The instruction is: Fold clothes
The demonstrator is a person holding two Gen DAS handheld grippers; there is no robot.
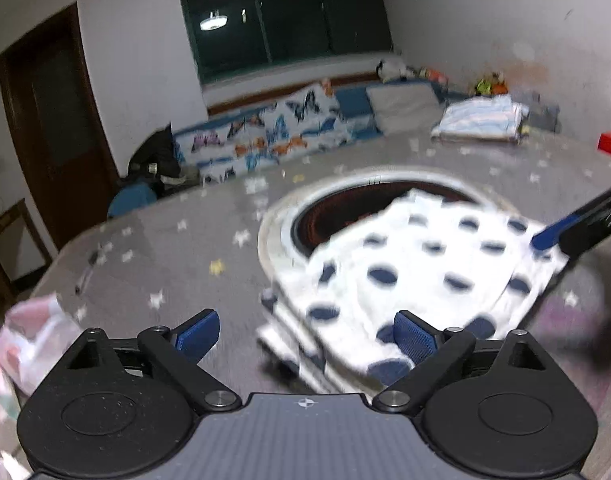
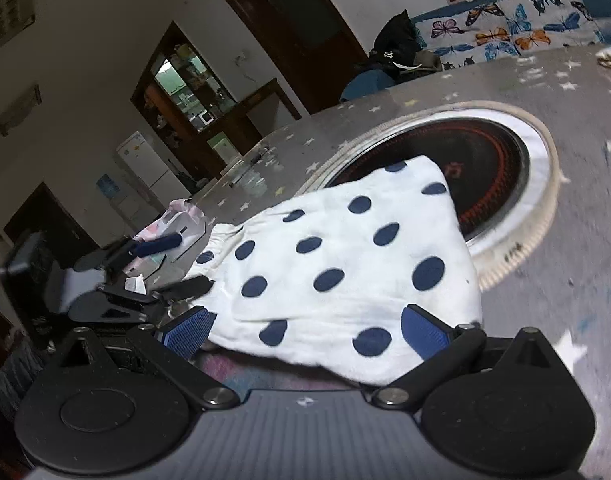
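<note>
Spotted garment (image 2: 345, 264), folded, lies half over the round burner (image 2: 497, 168) set in the surface. Both jaws spread wide, empty. Risk: a nudge slides the stack apart.

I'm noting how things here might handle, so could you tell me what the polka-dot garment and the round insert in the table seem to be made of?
The polka-dot garment looks like soft, matte woven cotton: it creases, drapes limply and shows a gathered edge. The round insert looks like glossy dark glass or ceramic with red rings, set in a pale rim that may be metal; blur leaves this open.
</note>
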